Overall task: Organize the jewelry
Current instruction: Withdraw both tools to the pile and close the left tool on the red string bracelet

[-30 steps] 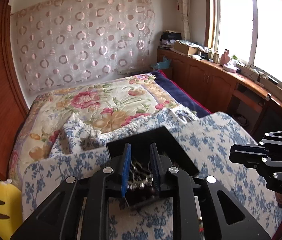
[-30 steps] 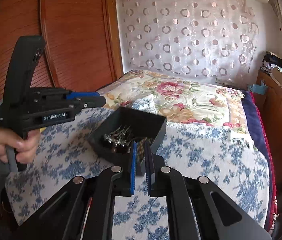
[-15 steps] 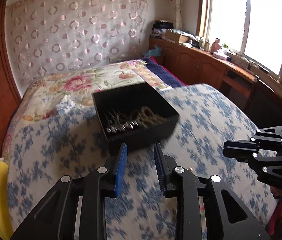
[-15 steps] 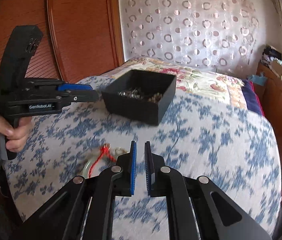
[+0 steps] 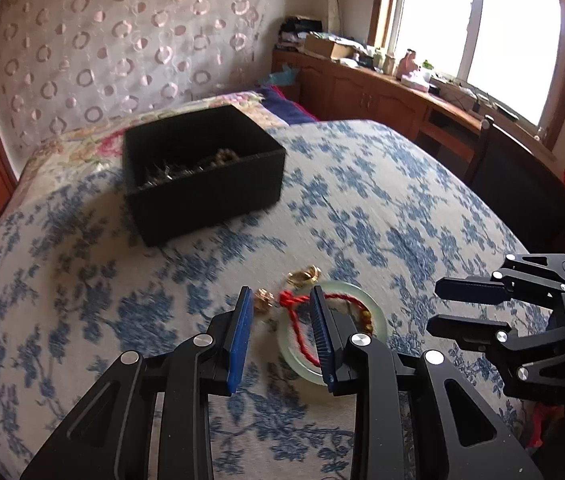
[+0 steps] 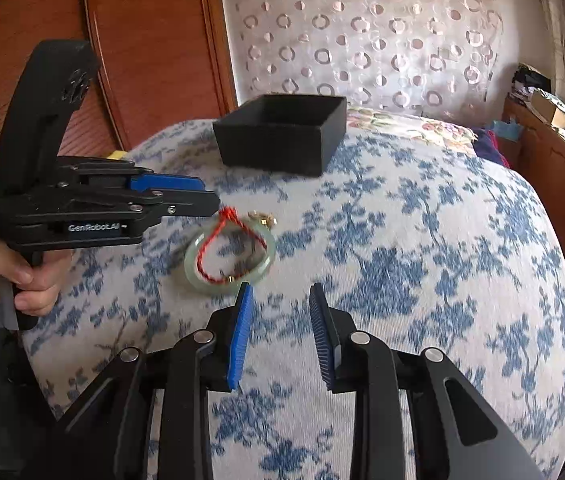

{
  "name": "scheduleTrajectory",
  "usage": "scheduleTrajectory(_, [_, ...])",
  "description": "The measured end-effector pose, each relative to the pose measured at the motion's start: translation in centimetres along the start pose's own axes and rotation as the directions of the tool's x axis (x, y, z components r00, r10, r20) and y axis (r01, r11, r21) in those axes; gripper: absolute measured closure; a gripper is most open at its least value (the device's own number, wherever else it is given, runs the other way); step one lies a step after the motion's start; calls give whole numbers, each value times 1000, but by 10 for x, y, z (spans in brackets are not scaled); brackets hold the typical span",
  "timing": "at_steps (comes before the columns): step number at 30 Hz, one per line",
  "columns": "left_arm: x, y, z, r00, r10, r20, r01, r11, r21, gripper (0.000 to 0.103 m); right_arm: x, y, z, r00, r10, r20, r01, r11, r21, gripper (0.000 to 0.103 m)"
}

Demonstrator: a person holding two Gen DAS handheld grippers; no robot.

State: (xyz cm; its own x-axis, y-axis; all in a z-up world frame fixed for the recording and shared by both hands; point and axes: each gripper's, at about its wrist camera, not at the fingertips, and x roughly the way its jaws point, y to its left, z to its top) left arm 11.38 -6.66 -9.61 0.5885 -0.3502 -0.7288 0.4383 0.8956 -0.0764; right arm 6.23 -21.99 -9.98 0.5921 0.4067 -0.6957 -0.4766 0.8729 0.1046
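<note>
A black box [image 5: 202,172] with several metal pieces inside stands at the back of the blue-flowered cloth [image 5: 382,200]. In front of it lie a pale green bangle [image 5: 379,316], a red cord bracelet [image 5: 297,330] across it, and gold rings [image 5: 304,276]. My left gripper [image 5: 281,296] hovers open just over the red cord, its pads pressing on nothing. My right gripper [image 6: 281,288] hangs near the bangle [image 6: 192,270], to its right. Its jaws are opening and nothing is between them. In the right wrist view the box [image 6: 282,132] shows only its walls.
A person's hand [image 6: 14,276] holds the left gripper [image 6: 212,202] at the cloth's left edge. Red-brown wood panelling [image 6: 142,60] rises on the left. A dark chair [image 5: 514,172] and low cabinets [image 5: 362,96] under the window stand on the right. A flowered bedspread [image 6: 410,126] lies behind the box.
Both grippers drew back from the box and sank toward the cloth. The left gripper left the jewelry in the box and spread wider. The right gripper went from shut to open.
</note>
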Motion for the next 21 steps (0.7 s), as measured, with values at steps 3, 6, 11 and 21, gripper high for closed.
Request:
scheduleTrajectory(3, [7, -3, 0, 1000, 1, -17, -1, 1000, -5, 76, -2, -2, -6, 1000, -3, -3, 3, 1000, 4, 71])
scheduleTrajectory(6, [11, -5, 2, 1000, 5, -24, -5, 1000, -7, 76, -1, -5, -11, 1000, 4, -8, -4, 1000, 17, 71])
scheduleTrajectory(11, [17, -8, 4, 999, 16, -34, -17, 1000, -4, 76, -2, -7, -14, 1000, 16, 6, -16, 1000, 24, 71])
scheduleTrajectory(21, [21, -6, 4, 999, 15, -35, -15, 1000, -13, 96, -3, -5, -15, 1000, 22, 16, -22, 1000, 21, 71])
